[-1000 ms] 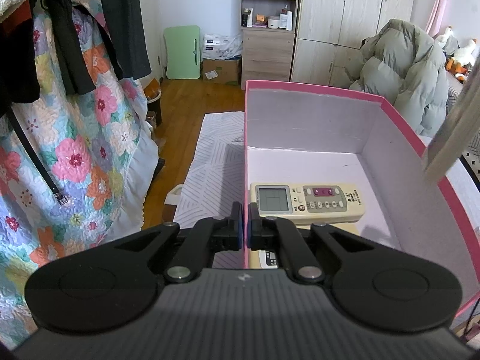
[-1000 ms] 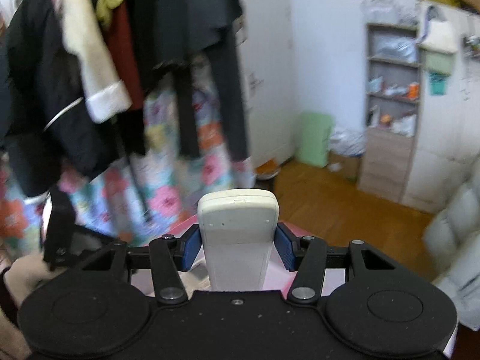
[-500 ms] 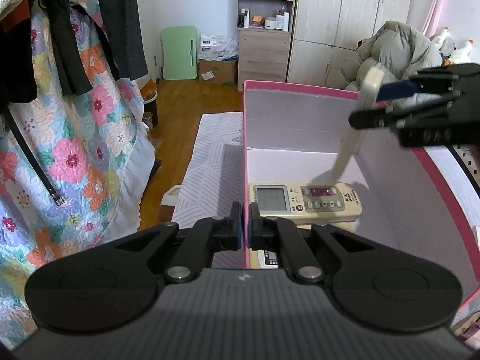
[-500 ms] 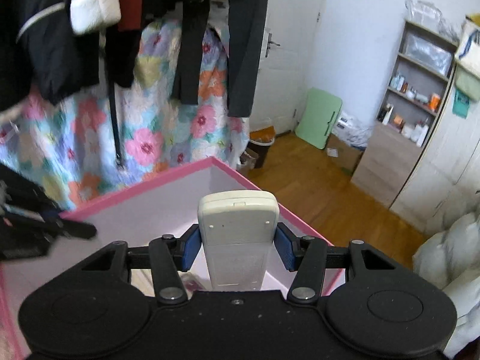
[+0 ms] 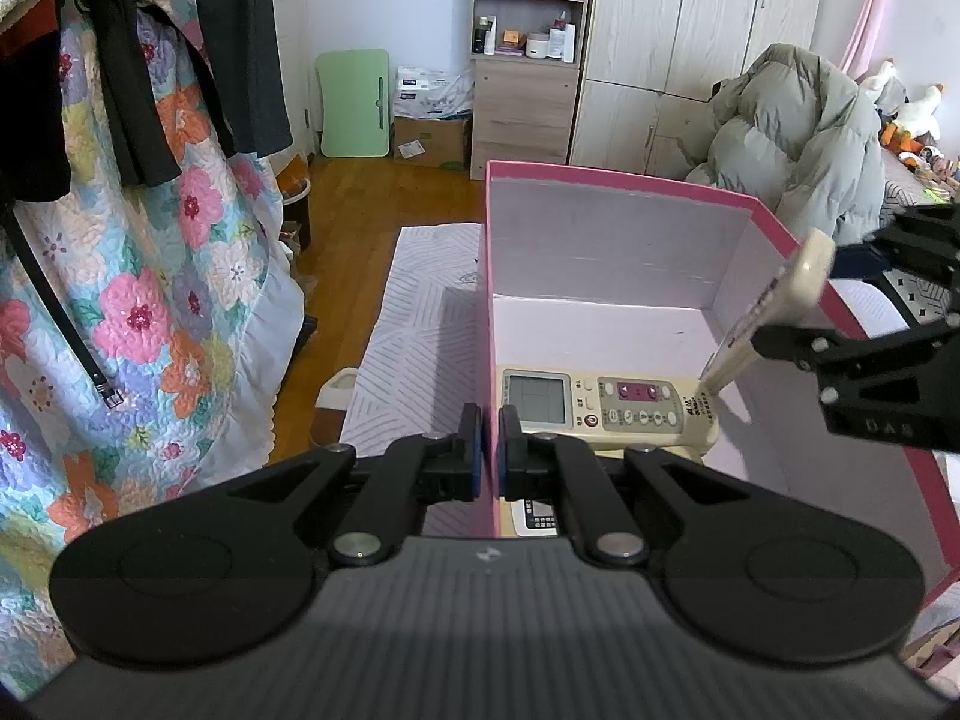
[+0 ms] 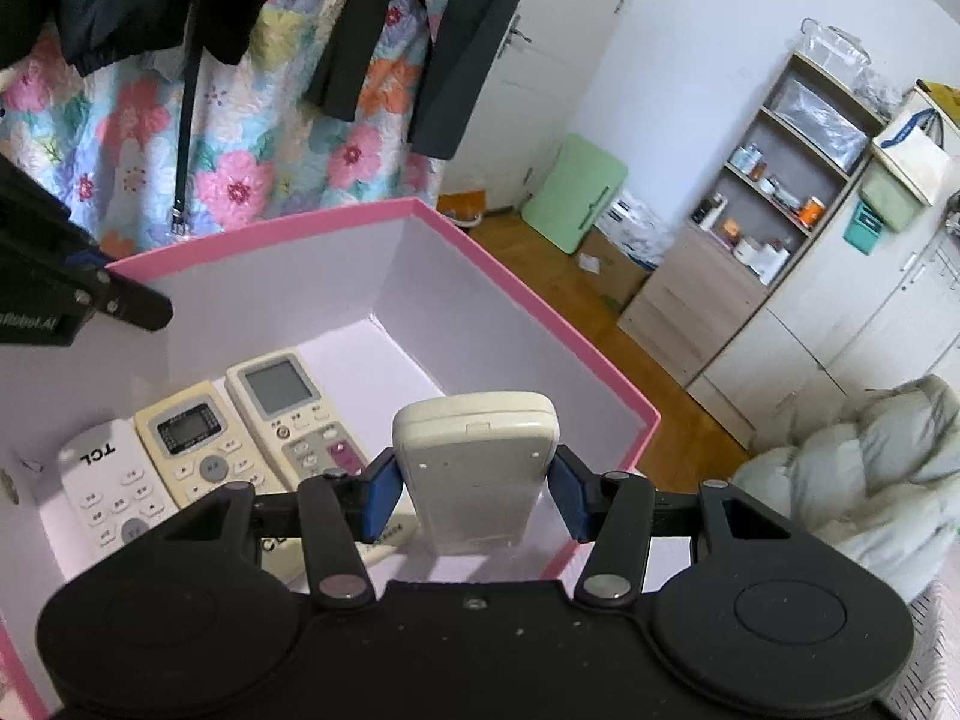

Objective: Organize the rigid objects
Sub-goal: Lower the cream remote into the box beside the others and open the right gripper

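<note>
A pink box (image 5: pixel 624 177) with a white inside holds three remotes side by side: a cream one with a grey screen (image 6: pixel 288 402), a cream one (image 6: pixel 186 438) and a white TCL one (image 6: pixel 105 492). My right gripper (image 6: pixel 474 480) is shut on a cream remote (image 6: pixel 477 456), seen from its back, tilted down into the box; its tip touches the screened remote (image 5: pixel 606 405) in the left wrist view. My left gripper (image 5: pixel 487 450) is shut on the box's left wall (image 5: pixel 492 324).
A floral quilt (image 5: pixel 138 276) and dark clothes hang to the left. A striped mat (image 5: pixel 414 336) lies on the wood floor beside the box. A shelf unit (image 5: pixel 522 60), wardrobe and a grey puffer coat (image 5: pixel 792 138) stand behind.
My right gripper has swung down over the box with the remote, lowering it until its tip reaches the screened remote. My left gripper has stayed put on the wall.
</note>
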